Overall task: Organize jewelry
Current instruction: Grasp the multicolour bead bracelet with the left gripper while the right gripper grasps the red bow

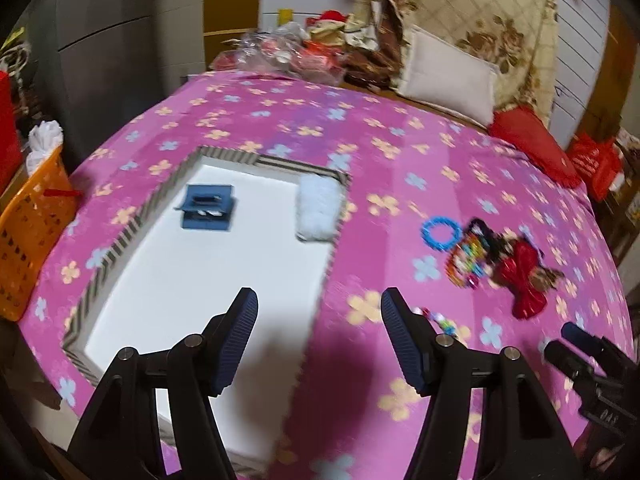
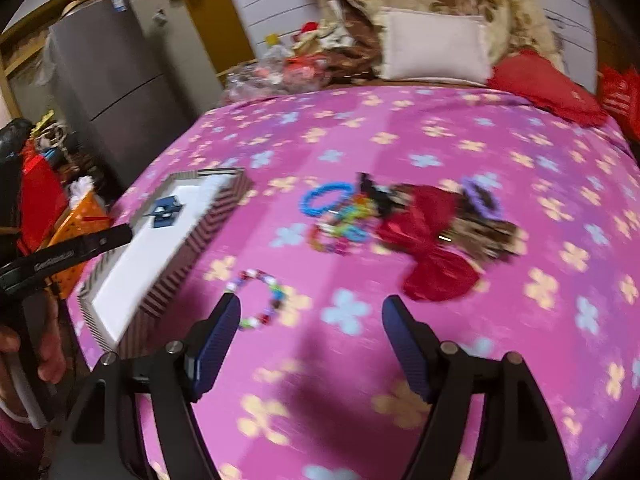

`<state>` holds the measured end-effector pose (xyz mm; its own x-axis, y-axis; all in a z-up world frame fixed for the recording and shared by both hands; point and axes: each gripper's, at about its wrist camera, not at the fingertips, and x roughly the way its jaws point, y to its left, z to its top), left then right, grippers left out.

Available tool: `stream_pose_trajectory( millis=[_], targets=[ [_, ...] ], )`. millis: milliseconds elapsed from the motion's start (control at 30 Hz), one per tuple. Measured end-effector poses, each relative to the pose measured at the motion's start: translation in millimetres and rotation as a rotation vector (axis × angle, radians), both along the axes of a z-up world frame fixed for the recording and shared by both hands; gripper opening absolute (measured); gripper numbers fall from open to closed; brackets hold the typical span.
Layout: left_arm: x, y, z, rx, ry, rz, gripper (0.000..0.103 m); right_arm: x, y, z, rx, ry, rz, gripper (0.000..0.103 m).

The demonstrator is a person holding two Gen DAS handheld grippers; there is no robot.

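Jewelry is lying loose on the pink flowered bed cover (image 2: pixel 400 128): a beaded bracelet (image 2: pixel 260 298) just ahead of the right tool (image 2: pixel 311 344), a blue ring (image 2: pixel 324 198) and red bow (image 2: pixel 432 256) beyond. Both tools, left tool (image 1: pixel 319 338) included, are gaping, released and gripping nothing, likely heading to fill the striped tray (image 1: pixel 132 224).

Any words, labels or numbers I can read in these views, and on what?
No text is legible.
Left hand-held gripper: white print on its black body, too blurred.
Right hand-held gripper: faint embossed marks, unreadable.
Red bag: pale print, too blurred.
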<state>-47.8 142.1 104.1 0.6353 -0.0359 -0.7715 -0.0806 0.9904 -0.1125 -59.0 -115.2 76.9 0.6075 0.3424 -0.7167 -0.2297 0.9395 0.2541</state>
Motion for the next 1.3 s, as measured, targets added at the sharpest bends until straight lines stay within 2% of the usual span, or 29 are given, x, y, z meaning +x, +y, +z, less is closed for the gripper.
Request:
stream_pose_trajectory(
  millis=[133,200,300,500,633,800,1133,1300],
  targets=[
    [-6.0,-19.2,-11.2,-0.036,0.024,-0.042,0.051,-10.5,-32.3,-5.8,-0.022,0.011,-0.055,0.079],
    [-7.8,-27.1,-16.6,-0.051,0.034,-0.056,0.051,-14.5,-47.9,-9.6,-0.028,0.014,-0.082,0.084],
    [-7.3,-39.0,-24.9,-0.071,0.062,-0.082,0.051,-16.6,-63.9,-15.2,-0.035,0.019,-0.115,0.085],
    [-4.9,-57.6,-35.8,-0.057,0.089,-0.109,0.051,-9.5,-85.5,-25.3,-0.032,0.027,-0.159,0.085],
    [0.5,-62.1,-44.0,-0.051,0.107,-0.109,0.051,3.1,-80.6,-25.9,-0.041,0.014,-0.146,0.083],
    [6.1,-64.7,-55.1,-0.043,0.127,-0.112,0.051,29.2,-64.8,-28.2,-0.061,0.007,-0.108,0.069],
    [19.3,-70.0,-75.2,-0.012,0.160,-0.145,0.051,76.8,-34.4,-43.7,-0.180,0.007,-0.050,0.065],
    [28.4,-72.7,-84.2,-0.003,0.173,-0.154,0.051,89.4,-33.4,-53.0,-0.186,0.021,-0.051,0.065]
  ],
)
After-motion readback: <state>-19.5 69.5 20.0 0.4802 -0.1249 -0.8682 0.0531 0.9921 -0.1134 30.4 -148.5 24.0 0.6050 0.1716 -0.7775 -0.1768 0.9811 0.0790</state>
